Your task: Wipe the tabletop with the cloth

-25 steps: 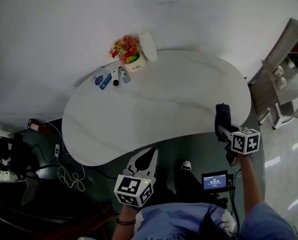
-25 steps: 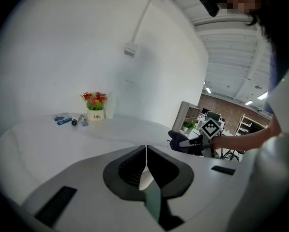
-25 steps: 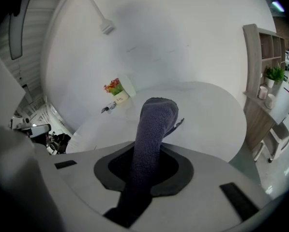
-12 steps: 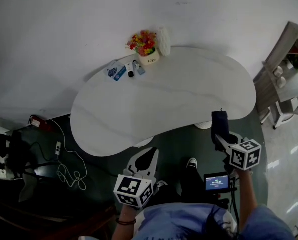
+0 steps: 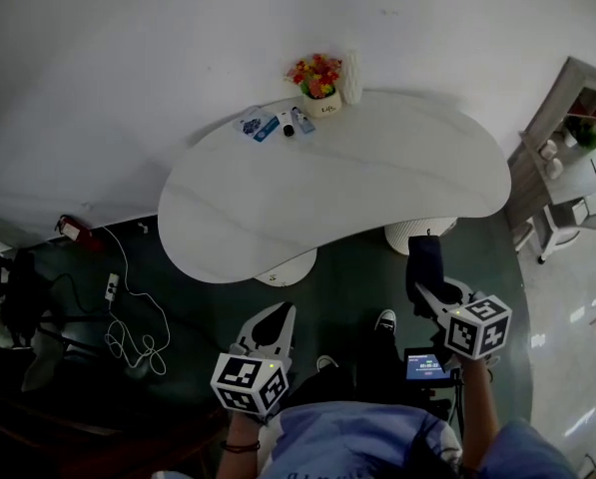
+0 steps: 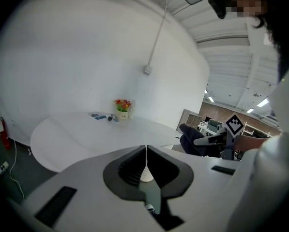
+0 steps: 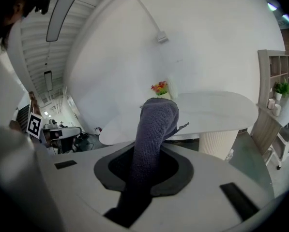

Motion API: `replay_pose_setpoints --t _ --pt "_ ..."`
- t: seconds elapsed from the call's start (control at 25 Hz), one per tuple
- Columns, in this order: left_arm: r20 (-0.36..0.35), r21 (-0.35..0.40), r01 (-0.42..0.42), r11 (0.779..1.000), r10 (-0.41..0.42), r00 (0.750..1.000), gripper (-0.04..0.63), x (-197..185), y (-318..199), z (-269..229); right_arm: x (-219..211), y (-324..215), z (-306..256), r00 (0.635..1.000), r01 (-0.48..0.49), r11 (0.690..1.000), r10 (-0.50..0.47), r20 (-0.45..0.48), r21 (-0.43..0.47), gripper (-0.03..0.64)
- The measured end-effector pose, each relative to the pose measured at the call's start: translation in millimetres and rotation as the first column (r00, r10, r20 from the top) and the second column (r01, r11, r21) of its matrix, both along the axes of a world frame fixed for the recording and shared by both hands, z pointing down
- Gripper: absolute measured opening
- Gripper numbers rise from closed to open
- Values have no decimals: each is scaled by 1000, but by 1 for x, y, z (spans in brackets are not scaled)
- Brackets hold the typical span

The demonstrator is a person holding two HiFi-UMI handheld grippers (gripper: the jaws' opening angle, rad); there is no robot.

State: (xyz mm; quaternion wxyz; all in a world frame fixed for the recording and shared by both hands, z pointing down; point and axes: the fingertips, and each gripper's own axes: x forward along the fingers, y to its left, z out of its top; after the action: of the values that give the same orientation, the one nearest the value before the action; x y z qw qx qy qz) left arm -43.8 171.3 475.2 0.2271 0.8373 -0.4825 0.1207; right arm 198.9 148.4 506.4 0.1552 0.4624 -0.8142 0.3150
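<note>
Overhead, wiping has not begun: the right gripper (image 5: 429, 279) holds the dark cloth (image 5: 424, 255) short of the desk (image 5: 377, 183), over the floor (image 5: 347, 287); next it likely must reach forward and press the cloth flat on top. Left gripper view: the left gripper (image 6: 145, 149), fingers (image 6: 122, 172) pressed together, empty. Right gripper view alone shows fingers (image 7: 184, 170) clamped on the cloth (image 7: 156, 124), its free end standing upright.
</note>
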Motion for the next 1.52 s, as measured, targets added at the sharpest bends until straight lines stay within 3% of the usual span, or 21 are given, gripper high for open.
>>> replay_pose_setpoints --t 0.24,0.56,0.96,1.52 --pt "-23 32 1 999 -1 1000 17 -16 26 -4 -26 42 -19 999 -15 999 14 29 43 74" --pt "-32 57 -20 998 22 999 17 -23 54 -9 -41 77 -24 1000 8 998 -7 -18 63 74" --pt "-44 64 24 998 -21 999 17 -45 64 -9 -60 83 -29 999 35 997 -33 -31 71 74" --pt "-42 57 3 998 -1 999 17 -42 68 -6 -62 89 -25 999 30 998 -28 -29 59 74"
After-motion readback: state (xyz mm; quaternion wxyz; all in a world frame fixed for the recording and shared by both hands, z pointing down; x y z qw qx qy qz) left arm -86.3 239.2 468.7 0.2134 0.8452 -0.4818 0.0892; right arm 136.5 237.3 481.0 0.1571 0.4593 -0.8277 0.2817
